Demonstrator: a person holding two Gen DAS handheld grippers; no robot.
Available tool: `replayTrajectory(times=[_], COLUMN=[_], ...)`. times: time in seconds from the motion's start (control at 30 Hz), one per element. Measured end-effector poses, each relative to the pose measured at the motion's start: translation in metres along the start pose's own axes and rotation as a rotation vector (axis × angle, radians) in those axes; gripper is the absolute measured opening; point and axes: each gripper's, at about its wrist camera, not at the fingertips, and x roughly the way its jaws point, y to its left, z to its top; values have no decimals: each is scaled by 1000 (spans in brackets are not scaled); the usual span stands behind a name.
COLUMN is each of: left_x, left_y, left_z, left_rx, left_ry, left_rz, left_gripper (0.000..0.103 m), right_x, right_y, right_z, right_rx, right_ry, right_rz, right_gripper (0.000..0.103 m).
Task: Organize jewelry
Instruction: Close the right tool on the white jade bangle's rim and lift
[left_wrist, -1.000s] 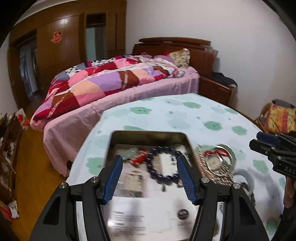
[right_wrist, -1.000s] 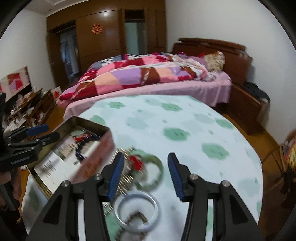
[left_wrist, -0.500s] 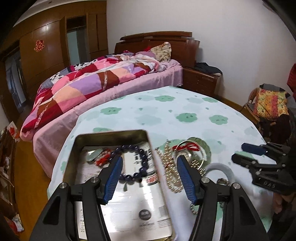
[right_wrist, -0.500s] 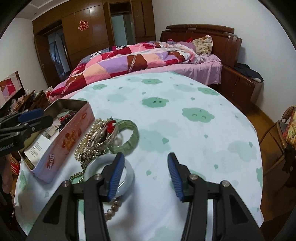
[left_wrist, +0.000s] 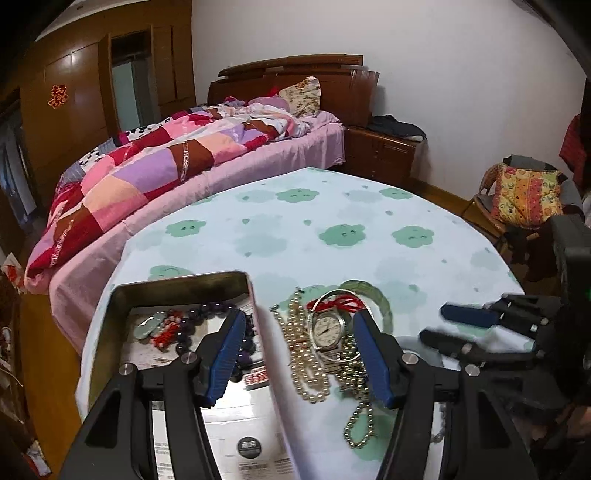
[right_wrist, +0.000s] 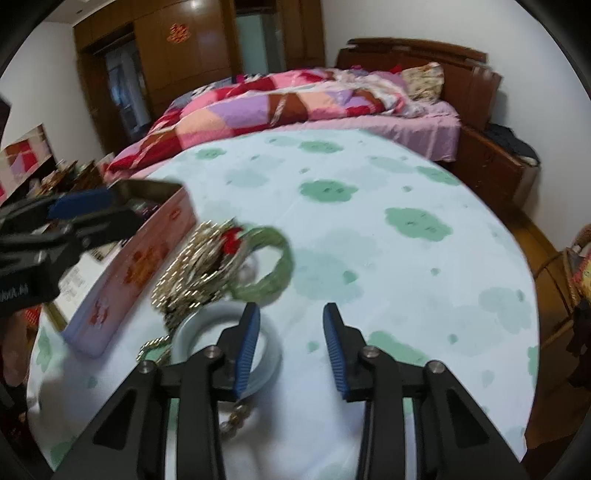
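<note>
An open metal tin (left_wrist: 110, 317) on the round table holds a dark purple bead bracelet (left_wrist: 216, 308) and a small red and green piece (left_wrist: 159, 328). Right of it lies a heap: a pearl necklace (left_wrist: 303, 354), a wristwatch (left_wrist: 327, 328), a green bangle (left_wrist: 373, 290) and red cord. My left gripper (left_wrist: 299, 358) is open above the tin's right wall and the pearls. My right gripper (right_wrist: 290, 345) is open and empty, its left finger over a white bangle (right_wrist: 192, 328), near the green bangle (right_wrist: 275, 286) and the tin (right_wrist: 129, 269).
The table carries a pale cloth with green cloud prints (left_wrist: 340, 236). A bed with a patchwork quilt (left_wrist: 166, 166) stands behind it, a wooden nightstand (left_wrist: 384, 155) at the back right, and a wicker chair with a cushion (left_wrist: 524, 195) at the right.
My left gripper has swung right from over the tin to above the pearl and watch heap. My right gripper has moved left toward the white bangle. Both stayed open.
</note>
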Motion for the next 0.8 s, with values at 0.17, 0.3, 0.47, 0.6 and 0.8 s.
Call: replayTrajectory(times=[0.17, 0.3, 0.47, 0.6, 0.8], left_x=[4, 4, 4, 5, 10], left_y=[2, 7, 4, -3, -15], left_z=[0, 1, 1, 0, -2], left_rx=[-17, -26, -19, 0, 27], left_ry=[13, 15, 14, 18, 35], left_rz=[4, 5, -9, -24, -35], left_gripper=[61, 61, 61, 61, 53], right_x=[11, 21, 20, 2, -23], right_y=[9, 15, 17, 8, -23], right_z=[-1, -3, -6, -12, -20], right_rx=[-42, -75, -91, -40, 64], right_ry=[43, 85, 84, 29, -32], right_rz=[-9, -6, 8, 29, 21], right_gripper=[38, 29, 16, 14, 14])
